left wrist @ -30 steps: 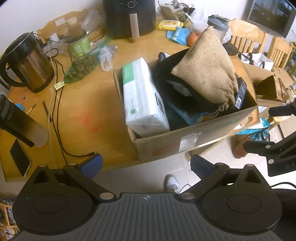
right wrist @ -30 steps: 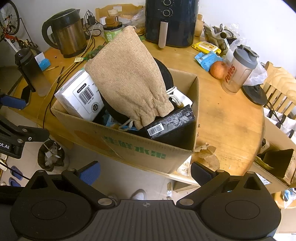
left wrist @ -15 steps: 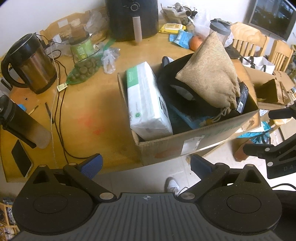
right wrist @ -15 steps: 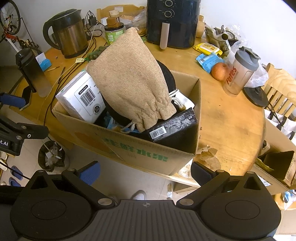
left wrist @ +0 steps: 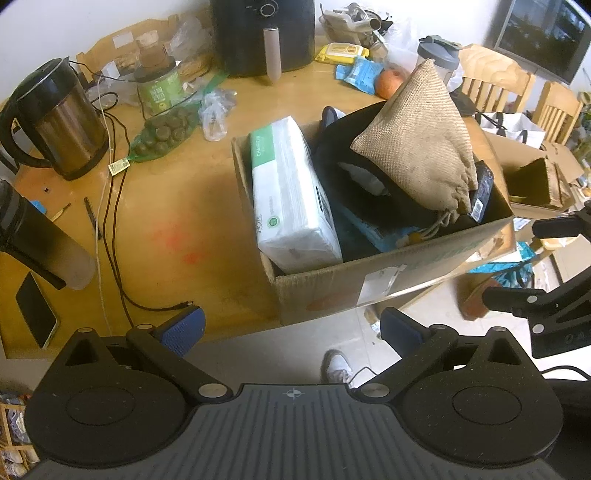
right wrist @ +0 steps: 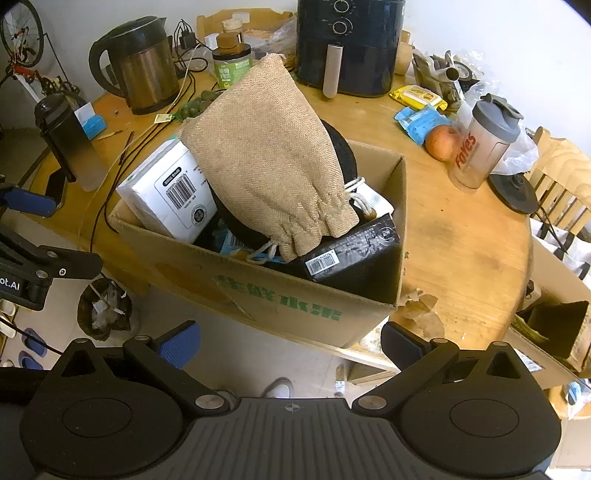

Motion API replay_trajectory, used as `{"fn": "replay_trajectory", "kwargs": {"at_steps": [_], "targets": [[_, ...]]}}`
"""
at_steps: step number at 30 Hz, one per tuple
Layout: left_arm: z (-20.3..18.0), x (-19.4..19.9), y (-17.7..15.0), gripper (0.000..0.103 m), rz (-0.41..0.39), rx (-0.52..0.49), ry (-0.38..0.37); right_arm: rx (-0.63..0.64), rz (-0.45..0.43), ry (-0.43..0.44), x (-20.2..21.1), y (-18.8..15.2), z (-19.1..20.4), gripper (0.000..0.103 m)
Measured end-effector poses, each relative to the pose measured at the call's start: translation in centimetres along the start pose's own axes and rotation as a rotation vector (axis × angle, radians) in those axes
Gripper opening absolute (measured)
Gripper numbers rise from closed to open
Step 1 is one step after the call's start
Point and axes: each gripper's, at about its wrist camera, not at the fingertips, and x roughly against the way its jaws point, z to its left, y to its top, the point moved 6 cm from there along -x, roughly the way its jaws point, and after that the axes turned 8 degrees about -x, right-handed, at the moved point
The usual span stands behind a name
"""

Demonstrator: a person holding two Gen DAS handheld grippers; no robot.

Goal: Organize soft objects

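Perching on top of the heaped box (right wrist: 273,295) at 12 o'clock of the right tongs (right wrist: 291,338), the sack (right wrist: 269,162) could be tipped over the rim if nudged. Both the right and the left tongs (left wrist: 291,328) are held released, empty.

Walls: plain white, seen behind the table in both views.
Table (right wrist: 461,236): round, light wood, with worn patches and scuffs on the surface.
Chairs: wooden slat-backed chairs (left wrist: 495,85) stand at the far side of the table.
Floor (right wrist: 236,354): pale tiles, visible below the table edge.
Screen (left wrist: 539,33): dark flat panel, set in the upper corner of the room.
Bicycle (right wrist: 22,40): parked against the wall.
Light: bright and even.
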Motion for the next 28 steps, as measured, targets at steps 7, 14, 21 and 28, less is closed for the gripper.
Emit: {"fn": "replay_trajectory", "kwargs": {"at_steps": [7, 14, 21, 28], "targets": [[0.01, -0.06, -0.13, 0.103, 0.004, 0.0, -0.001, -0.006, -0.001, 0.002, -0.06, 0.03, -0.1, 0.103], [0.09, -0.08, -0.11, 0.103, 0.007, 0.002, -0.001, -0.006, 0.0, 0.001, -0.06, 0.1, -0.14, 0.103], [0.19, -0.09, -0.07, 0.103, 0.007, 0.002, -0.003, -0.007, 0.001, 0.001, -0.17, 0.19, -0.22, 0.103], [0.4, -0.14, 0.33, 0.103, -0.002, 0.013, -0.003, -0.008, -0.001, 0.005, -0.26, 0.41, -0.38, 0.103]]}}
